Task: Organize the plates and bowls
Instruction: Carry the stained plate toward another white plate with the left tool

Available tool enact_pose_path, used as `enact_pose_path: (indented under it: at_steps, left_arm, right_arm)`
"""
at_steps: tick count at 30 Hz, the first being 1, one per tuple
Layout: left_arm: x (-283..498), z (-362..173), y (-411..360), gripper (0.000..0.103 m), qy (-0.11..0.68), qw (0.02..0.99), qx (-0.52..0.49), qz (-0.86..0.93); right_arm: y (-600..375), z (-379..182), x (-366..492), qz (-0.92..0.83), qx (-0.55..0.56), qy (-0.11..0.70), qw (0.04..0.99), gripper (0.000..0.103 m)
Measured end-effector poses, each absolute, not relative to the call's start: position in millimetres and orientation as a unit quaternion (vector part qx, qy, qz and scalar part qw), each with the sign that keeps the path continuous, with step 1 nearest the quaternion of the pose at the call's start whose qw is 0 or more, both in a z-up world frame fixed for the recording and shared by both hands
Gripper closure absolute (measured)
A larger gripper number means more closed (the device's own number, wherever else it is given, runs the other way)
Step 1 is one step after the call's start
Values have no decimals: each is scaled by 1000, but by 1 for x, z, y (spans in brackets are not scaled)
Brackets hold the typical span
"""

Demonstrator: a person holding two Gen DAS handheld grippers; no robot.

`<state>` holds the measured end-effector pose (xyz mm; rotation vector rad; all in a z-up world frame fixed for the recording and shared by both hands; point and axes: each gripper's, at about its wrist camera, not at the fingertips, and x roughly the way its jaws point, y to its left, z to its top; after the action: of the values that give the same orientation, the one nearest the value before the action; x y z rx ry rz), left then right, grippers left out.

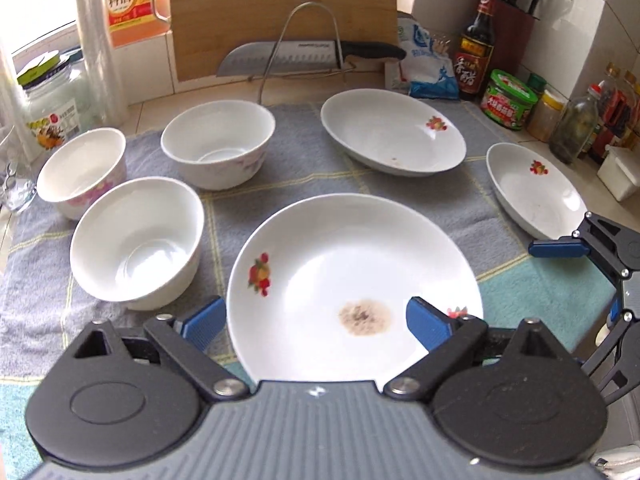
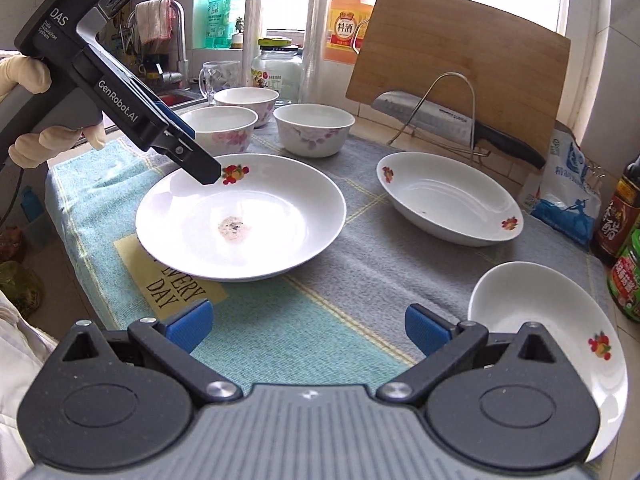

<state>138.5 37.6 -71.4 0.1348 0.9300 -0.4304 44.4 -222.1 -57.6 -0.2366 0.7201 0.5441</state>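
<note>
Now the left tongs (image 1: 314,320) gape wide over the near rim of the stained plate (image 1: 352,280) on the worktop towel (image 1: 304,176), gripping nothing; the right tongs (image 2: 308,328), equally wide and empty, hover beside a smaller plate (image 2: 560,320).

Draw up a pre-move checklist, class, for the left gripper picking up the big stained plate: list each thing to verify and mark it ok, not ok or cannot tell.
1. Left gripper open wide enough for the rim: ok.
2. Fingers straddling the big stained plate's near rim: ok; contact cannot tell.
3. Plate free of other dishes: ok; the nearest bowl sits apart.
4. Right gripper open, holding nothing: ok.
5. Plate clean for stacking: not ok, brown stain in its middle.
6. Towel lying flat under the plate: ok.
</note>
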Motion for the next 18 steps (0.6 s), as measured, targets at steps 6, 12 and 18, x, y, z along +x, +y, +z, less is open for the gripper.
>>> enact_pose_path:
  at_steps: [6,12,18]
  left_arm:
    - [151,-93,56,7,479,847,50,-223]
    - [171,-105,53,9,504,829,35,-239]
    - [182,-108,49,10,511,822,26,-248]
  right_arm:
    - [-185,-79,58,296,-156,367,868,0]
    - [-174,-87,74,339,-162,366,851,0]
    - [-175,-93,95,373,-141,376,837,0]
